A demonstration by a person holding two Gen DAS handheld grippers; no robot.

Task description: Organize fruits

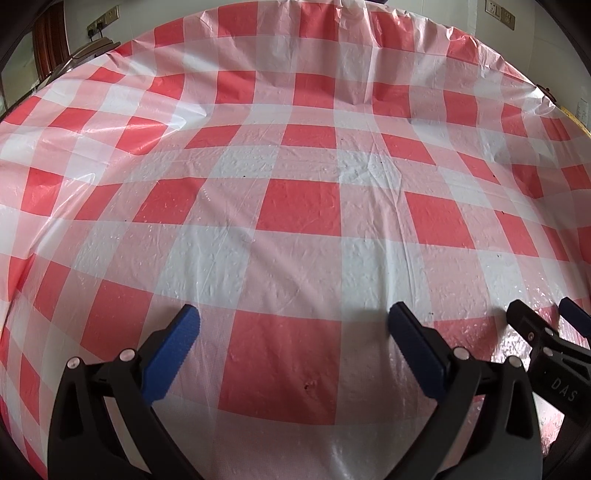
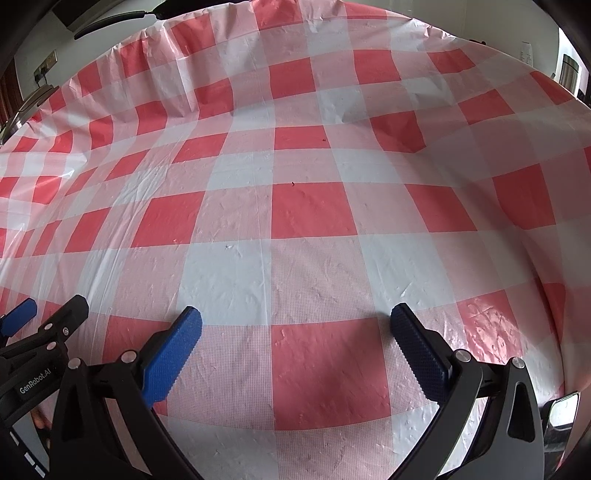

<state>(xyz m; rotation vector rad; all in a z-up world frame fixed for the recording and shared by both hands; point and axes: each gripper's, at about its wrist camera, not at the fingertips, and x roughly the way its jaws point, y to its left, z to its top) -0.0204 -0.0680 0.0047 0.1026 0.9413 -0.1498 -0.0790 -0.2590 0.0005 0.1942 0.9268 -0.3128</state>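
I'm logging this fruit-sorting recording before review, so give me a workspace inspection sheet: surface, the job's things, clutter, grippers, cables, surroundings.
Surface: red-and-white checked plastic tablecloth, wrinkled and glossy, with a few small dark specks.
Job's things: nothing seen; no fruit or container in either view.
Clutter: nothing seen beyond the specks.
Grippers: left gripper open, blue pads apart, holding nothing; right gripper open, holding nothing. They sit side by side low over the cloth.
Cables: a dark cord hangs from the wall socket.
Surroundings: pale walls, a second socket plate, brown wood at far left; a shiny metal object at the right view's lower right edge, unidentifiable.
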